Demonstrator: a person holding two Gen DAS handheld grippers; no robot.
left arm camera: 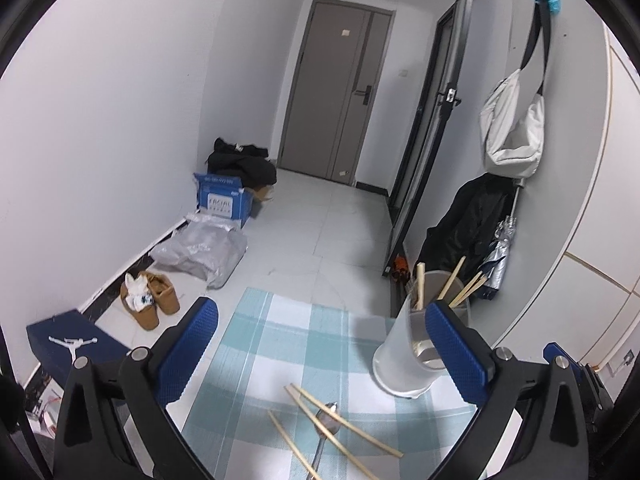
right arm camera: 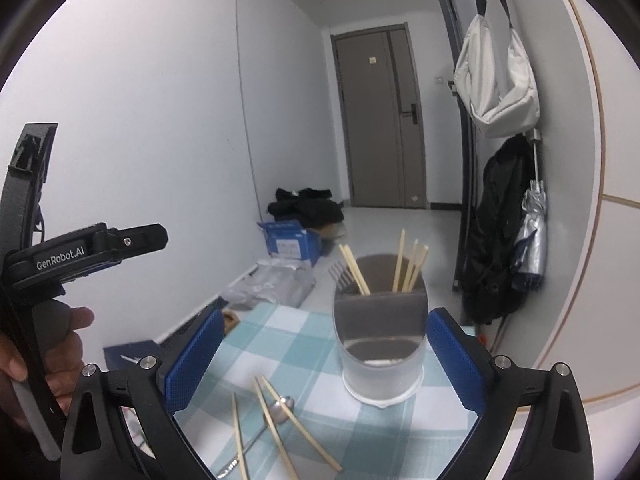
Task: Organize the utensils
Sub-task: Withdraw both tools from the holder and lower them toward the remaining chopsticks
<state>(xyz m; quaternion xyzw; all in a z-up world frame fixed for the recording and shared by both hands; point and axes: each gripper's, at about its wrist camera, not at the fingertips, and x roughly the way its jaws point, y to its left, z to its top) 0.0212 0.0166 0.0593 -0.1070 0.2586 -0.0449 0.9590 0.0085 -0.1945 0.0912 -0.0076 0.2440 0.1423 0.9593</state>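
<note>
While three loose chopsticks and a spoon lie crossed on the checked cloth over the desk, both sit low between the left tool fingers, spread wide w/ nothing gripped. Holder cup w/ more chopsticks stands upright just past them, between the right tool fingers, also wide apart, not touching.

At six o'clock in both wrist views the loose chopsticks and the spoon run off the bottom edge. The holder hides the lower ends of its chopsticks and most of a fork. The left gripper's pad covers the holder's right side in the left view.
</note>
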